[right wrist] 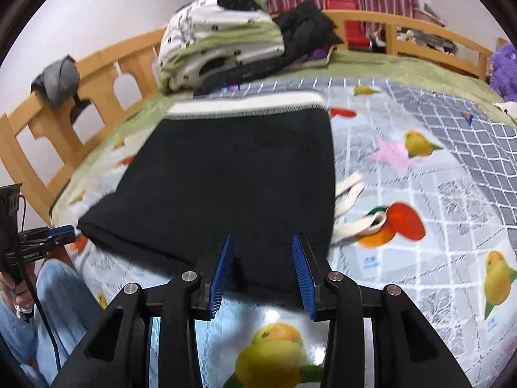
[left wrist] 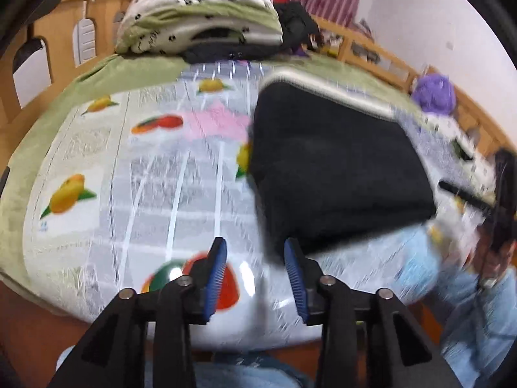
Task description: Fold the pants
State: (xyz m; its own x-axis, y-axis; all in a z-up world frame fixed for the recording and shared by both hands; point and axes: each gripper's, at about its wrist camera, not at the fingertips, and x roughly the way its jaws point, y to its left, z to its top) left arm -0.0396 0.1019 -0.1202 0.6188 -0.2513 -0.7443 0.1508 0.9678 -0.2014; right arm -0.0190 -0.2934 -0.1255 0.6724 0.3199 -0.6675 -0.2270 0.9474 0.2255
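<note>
The black pants (right wrist: pixel 232 174) lie folded flat on the fruit-print bed cover (right wrist: pixel 420 258), white waistband (right wrist: pixel 245 105) at the far end and cream drawstrings (right wrist: pixel 349 194) sticking out on their right. My right gripper (right wrist: pixel 263 242) is open and empty, over the pants' near edge. In the left wrist view the pants (left wrist: pixel 336 168) lie to the right. My left gripper (left wrist: pixel 255 245) is open and empty just off their near left corner. The left gripper also shows at the left edge of the right wrist view (right wrist: pixel 61 236).
A folded white and green quilt (right wrist: pixel 219 45) and dark clothes (right wrist: pixel 307 29) are piled at the bed's far end. A wooden bed rail (right wrist: pixel 97 97) runs along the left and back. A purple plush (left wrist: pixel 434 92) sits at the right. The person's jeans (left wrist: pixel 478 307) are beside the bed.
</note>
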